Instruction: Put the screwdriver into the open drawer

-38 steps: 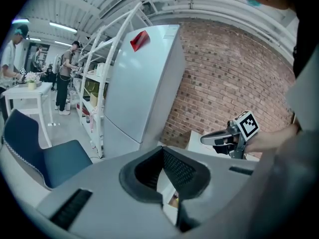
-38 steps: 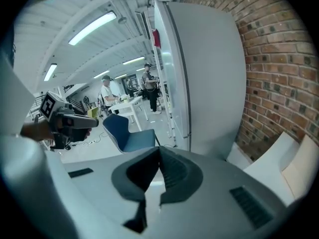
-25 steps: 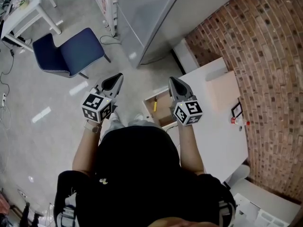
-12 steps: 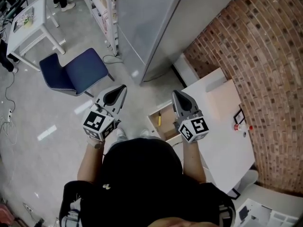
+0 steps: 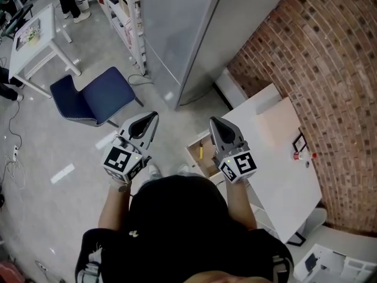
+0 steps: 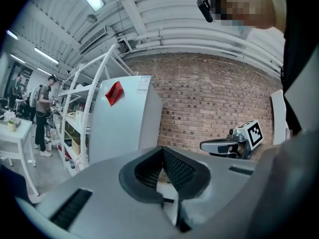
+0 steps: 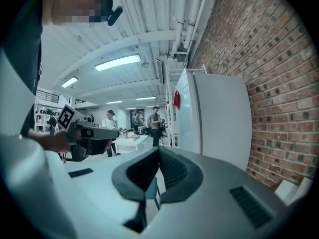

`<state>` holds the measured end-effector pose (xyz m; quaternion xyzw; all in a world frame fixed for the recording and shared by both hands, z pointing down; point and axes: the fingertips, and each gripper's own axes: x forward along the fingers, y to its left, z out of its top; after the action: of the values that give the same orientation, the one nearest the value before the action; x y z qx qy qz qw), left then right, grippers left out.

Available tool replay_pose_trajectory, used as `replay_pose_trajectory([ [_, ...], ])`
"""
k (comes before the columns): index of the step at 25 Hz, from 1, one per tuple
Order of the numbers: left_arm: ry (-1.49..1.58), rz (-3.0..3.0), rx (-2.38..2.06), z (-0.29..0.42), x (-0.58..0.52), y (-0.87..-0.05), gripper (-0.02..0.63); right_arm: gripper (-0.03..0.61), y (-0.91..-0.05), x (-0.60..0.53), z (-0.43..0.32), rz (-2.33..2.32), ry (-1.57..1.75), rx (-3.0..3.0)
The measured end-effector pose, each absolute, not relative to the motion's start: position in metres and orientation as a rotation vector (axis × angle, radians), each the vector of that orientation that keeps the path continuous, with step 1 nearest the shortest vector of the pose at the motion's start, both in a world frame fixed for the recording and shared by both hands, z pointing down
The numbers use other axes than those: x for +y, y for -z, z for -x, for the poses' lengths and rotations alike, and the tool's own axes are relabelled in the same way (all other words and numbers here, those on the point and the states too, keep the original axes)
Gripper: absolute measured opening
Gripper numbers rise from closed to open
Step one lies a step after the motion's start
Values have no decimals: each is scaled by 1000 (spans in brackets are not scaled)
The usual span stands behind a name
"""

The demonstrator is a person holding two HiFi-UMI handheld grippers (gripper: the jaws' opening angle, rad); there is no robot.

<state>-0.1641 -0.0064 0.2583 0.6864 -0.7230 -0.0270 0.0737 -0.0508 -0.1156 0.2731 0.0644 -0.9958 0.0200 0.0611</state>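
2 claws pressed together, empty: left claw [image 5: 154, 117], right claw [image 5: 212, 121]. Screwdriver [image 5: 200, 152] in drawer [image 5: 207, 161], partly hidden behind right claw.

The left tool [image 5: 154, 116] and right tool [image 5: 212, 121] are grey with dark pads and black-and-white square markers [image 5: 120, 160]. The screwdriver [image 5: 201, 152] is yellow, the drawer [image 5: 204, 163] pale wood, the bench [image 5: 283, 175] white, the wall [image 5: 330, 69] red-brown brick, and the chair [image 5: 97, 93] navy blue.
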Motion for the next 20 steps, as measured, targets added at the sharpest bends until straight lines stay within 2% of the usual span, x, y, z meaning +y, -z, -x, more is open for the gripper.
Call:
replay_pose_trajectory([
  [20,66,-2099,-2092,149,-24,-272,3,10,-288,-120,29,-260,-83,-2965],
])
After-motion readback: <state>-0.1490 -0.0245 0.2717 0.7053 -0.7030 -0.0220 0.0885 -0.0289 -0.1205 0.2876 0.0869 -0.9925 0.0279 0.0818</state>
